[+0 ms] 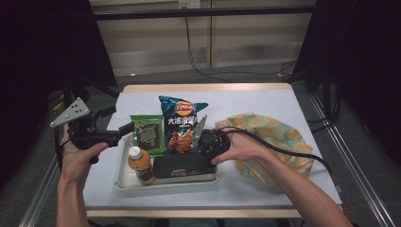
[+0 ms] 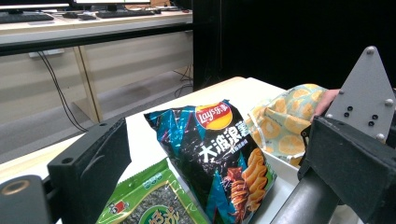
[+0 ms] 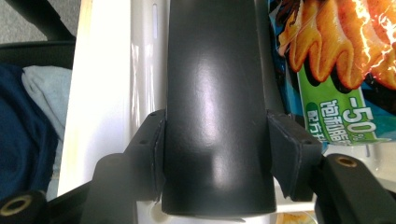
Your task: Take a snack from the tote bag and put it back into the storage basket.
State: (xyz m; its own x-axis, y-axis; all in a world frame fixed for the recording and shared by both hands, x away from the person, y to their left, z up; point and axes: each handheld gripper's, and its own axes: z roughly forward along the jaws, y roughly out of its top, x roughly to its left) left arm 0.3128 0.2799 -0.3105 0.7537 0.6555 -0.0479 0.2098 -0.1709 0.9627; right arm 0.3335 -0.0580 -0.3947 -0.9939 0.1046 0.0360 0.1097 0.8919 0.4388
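R tool [image 1: 204, 152] clamps the long black matte box [image 1: 184, 166] at the front of the white plastic tray [image 1: 124, 182]; L tool [image 1: 124, 128] gapes empty; smooth sides could slip, toppling the orange juice bottle [image 1: 140, 163] alongside.

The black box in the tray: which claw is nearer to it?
Right. The right claw has its jaws clamped on the black box; the left claw hovers apart, beyond the tray's left end.

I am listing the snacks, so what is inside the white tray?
The white tray holds a seaweed packet, a chips bag, an orange bottle and a black box. Anything beneath them is covered.
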